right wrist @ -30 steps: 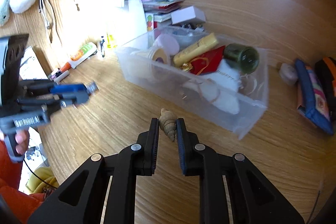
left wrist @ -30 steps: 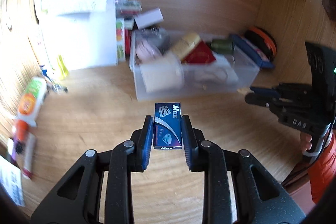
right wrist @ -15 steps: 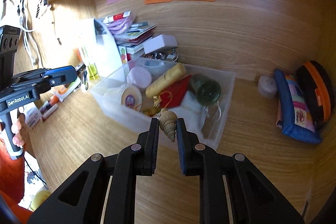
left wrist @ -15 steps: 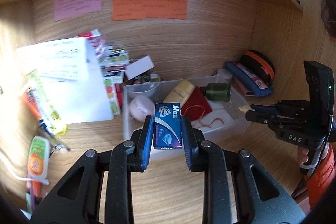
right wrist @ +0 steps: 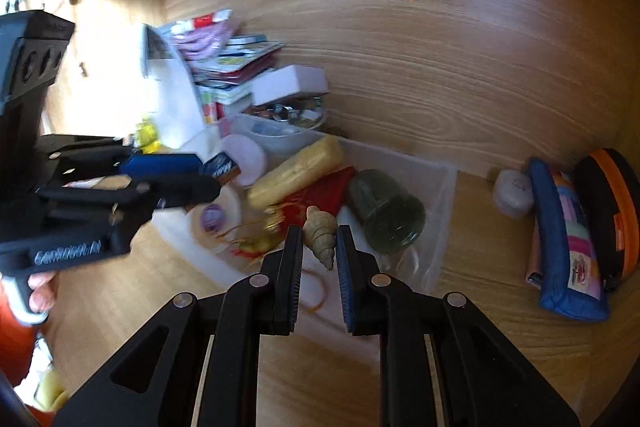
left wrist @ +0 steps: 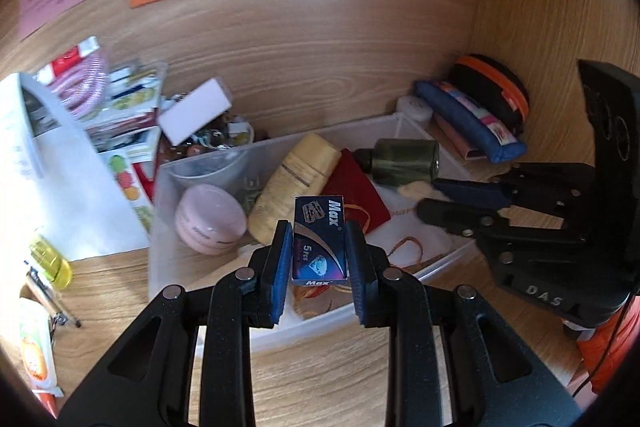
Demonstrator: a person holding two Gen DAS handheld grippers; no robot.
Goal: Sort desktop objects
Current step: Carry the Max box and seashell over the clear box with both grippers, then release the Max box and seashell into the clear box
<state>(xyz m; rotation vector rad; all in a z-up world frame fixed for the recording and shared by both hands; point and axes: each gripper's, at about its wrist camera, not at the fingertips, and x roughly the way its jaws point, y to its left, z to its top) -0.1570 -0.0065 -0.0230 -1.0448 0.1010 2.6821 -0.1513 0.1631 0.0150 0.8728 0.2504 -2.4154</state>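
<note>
My left gripper (left wrist: 319,242) is clamped on the Max blade box (left wrist: 319,241), right gripper (right wrist: 319,242) pinching the seashell (right wrist: 321,231), both over the clear bin (left wrist: 402,281); next, I'd release each inside.

Small blue box (left wrist: 319,241) stood upright above clear bin (left wrist: 400,277); tan spiral shell (right wrist: 321,235) hung point-down over it.

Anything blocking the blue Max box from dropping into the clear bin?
Nothing visible. The Max box, clamped in the left gripper, hangs over the open-topped bin; below lie only the bin's contents, no lid.
</note>
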